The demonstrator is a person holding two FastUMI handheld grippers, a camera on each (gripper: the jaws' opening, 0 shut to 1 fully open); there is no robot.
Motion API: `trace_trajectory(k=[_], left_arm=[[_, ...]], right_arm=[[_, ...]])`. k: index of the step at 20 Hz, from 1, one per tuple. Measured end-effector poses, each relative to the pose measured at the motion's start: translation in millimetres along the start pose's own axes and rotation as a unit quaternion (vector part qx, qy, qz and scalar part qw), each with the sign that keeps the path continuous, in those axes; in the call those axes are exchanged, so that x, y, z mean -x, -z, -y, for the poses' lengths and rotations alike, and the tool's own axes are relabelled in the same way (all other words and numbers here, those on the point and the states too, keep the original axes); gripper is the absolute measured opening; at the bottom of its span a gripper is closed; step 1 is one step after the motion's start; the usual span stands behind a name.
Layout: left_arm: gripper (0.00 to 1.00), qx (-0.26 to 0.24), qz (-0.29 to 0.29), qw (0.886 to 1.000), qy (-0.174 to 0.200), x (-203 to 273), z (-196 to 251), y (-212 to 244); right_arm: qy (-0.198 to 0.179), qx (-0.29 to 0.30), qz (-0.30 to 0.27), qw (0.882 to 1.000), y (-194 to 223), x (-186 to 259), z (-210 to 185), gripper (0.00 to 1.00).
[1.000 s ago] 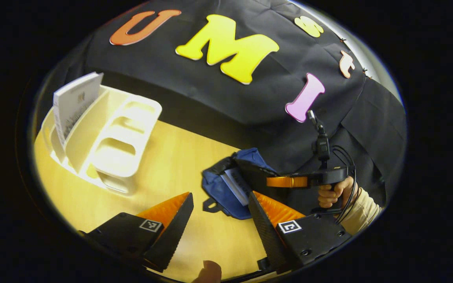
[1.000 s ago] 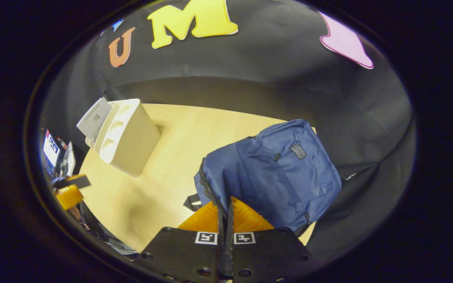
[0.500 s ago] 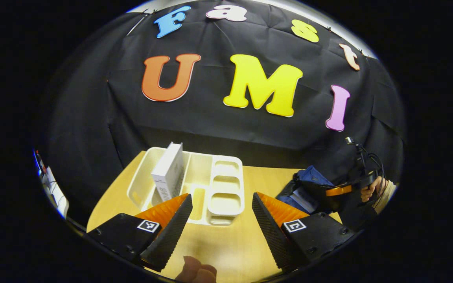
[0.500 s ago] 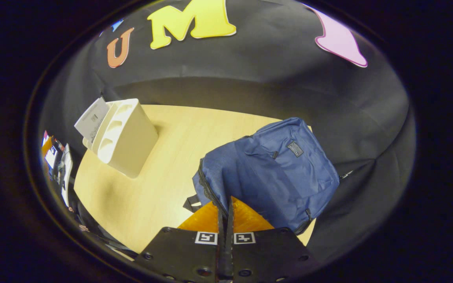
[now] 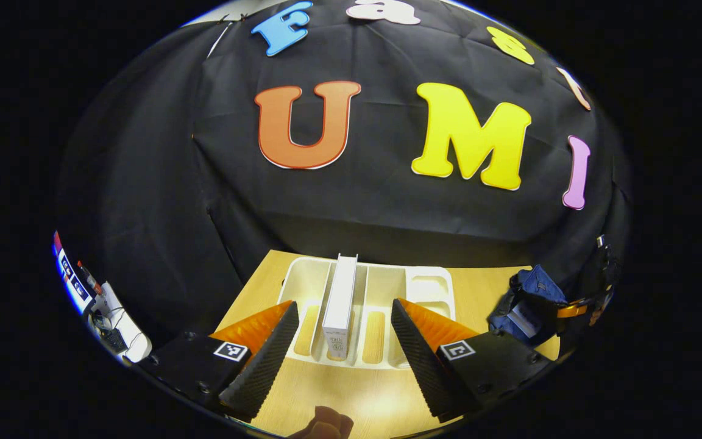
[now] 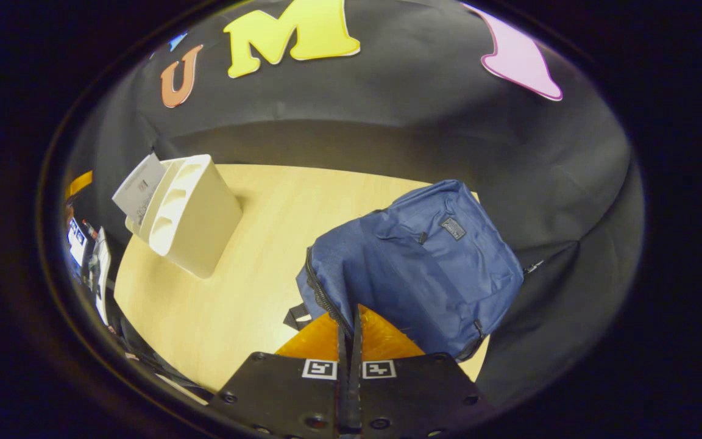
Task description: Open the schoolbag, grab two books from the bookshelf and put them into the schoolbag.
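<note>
Left gripper view: the left hand-held gripper (image 5: 342,341) gapes wide and empty, lined up on the upright book (image 5: 340,299) in the bookshelf (image 5: 430,286). A skewed approach could snag a divider.

Right gripper view: the right hand-held gripper (image 6: 351,332) is closed, apparently pinching the schoolbag (image 6: 412,274) at its zipper edge; the fabric could slip free. Bare counter (image 6: 253,268) lies between.

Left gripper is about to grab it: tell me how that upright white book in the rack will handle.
The book stands on edge in the bookshelf, so it looks stiff enough to pinch by its sides. Tall and thin, it may tip if nudged. Its smooth cover could slip. The left gripper is open, lined up on it.
</note>
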State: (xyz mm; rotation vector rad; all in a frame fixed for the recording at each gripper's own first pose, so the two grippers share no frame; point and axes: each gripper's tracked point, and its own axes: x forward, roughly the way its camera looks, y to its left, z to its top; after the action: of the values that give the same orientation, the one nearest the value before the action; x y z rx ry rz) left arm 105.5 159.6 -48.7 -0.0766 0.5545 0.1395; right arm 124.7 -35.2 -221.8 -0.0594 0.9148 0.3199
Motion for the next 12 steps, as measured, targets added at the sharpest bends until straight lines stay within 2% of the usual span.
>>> trace_trajectory(k=[3, 6, 9, 12], left_arm=[[0.98, -0.005, -0.044, 0.999, 0.011, -39, -7, -5], [1.00, -0.009, -0.083, 0.996, 0.019, -69, -12, -3], [0.98, -0.037, -0.123, 0.991, 0.033, -88, -8, 9], [0.98, -0.060, -0.155, 0.986, 0.028, -106, -9, 18]], right_arm=[[0.004, 0.005, -0.011, 1.000, 4, 0, -1, 0.00], [0.009, -0.014, -0.019, 1.000, 3, -1, 2, 0.01], [0.009, -0.013, -0.023, 1.000, 4, -1, 1, 0.01], [0.012, 0.027, -0.017, 0.999, 5, 0, -2, 0.01]])
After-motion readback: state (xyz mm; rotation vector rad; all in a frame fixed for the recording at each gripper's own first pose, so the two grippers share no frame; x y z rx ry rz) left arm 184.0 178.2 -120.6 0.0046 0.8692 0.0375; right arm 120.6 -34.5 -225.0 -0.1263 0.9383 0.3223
